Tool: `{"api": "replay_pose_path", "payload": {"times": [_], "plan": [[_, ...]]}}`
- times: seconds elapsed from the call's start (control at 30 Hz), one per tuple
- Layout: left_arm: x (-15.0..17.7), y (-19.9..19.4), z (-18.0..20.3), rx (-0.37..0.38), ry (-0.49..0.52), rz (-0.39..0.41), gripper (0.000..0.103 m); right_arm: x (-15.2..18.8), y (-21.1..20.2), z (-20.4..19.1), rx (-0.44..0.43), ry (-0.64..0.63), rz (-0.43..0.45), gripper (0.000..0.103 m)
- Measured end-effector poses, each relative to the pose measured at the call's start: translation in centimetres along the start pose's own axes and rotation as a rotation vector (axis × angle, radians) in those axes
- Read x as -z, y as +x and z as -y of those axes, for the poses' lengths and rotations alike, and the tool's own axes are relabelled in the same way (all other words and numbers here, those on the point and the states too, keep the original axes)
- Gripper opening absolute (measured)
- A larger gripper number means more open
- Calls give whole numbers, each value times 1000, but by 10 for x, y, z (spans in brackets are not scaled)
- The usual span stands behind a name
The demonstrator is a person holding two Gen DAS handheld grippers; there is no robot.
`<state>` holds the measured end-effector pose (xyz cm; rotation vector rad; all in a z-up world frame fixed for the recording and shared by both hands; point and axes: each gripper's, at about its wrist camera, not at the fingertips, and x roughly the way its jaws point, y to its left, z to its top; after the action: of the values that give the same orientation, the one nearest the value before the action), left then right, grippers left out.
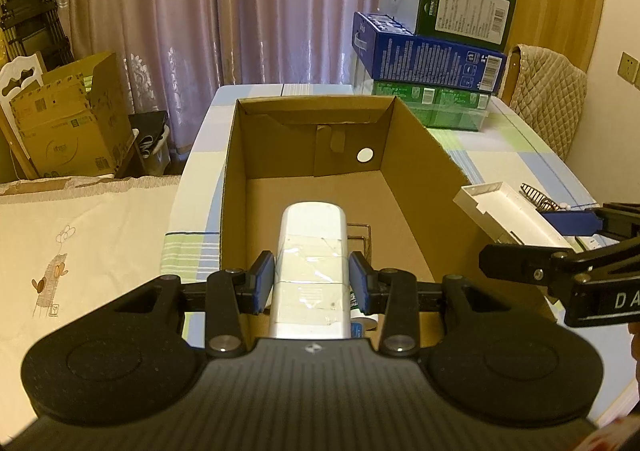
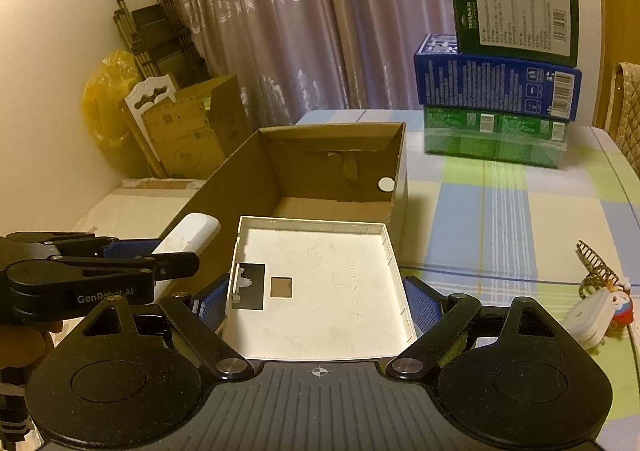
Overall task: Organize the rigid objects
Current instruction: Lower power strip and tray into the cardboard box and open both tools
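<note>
My left gripper (image 1: 311, 283) is shut on a white taped remote-like bar (image 1: 312, 271), held over the near end of an open cardboard box (image 1: 420, 171). The same white bar (image 2: 188, 237) and left gripper (image 2: 148, 255) show at the left of the right wrist view. My right gripper (image 2: 316, 301) is shut on a shallow white plastic tray-shaped cover (image 2: 320, 283), its blue pads pressing both side walls, just before the box (image 2: 248, 179). In the left wrist view that cover (image 1: 508, 211) and the right gripper (image 1: 532, 247) sit right of the box.
Stacked green and blue cartons (image 2: 500, 91) stand at the back right on the checked tablecloth (image 2: 500, 211). A small white-and-red toy (image 2: 600, 315) and a wire clip (image 2: 596, 267) lie at right. A cloth-covered surface (image 1: 80, 251) lies left; a padded chair (image 1: 548, 99) stands right.
</note>
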<state>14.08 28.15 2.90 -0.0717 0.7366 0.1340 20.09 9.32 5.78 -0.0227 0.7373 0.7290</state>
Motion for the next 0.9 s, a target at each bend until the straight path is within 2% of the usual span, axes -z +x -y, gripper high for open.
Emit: {"api": "replay_pose_path", "payload": {"times": [0.63,0.9], "plan": [[5,24,0,12,26,-56,35,6,12,5,6,7,-23,86],[0,15,-2,-2,9,-30,35,7,9,4,4,11,-19,86]]}}
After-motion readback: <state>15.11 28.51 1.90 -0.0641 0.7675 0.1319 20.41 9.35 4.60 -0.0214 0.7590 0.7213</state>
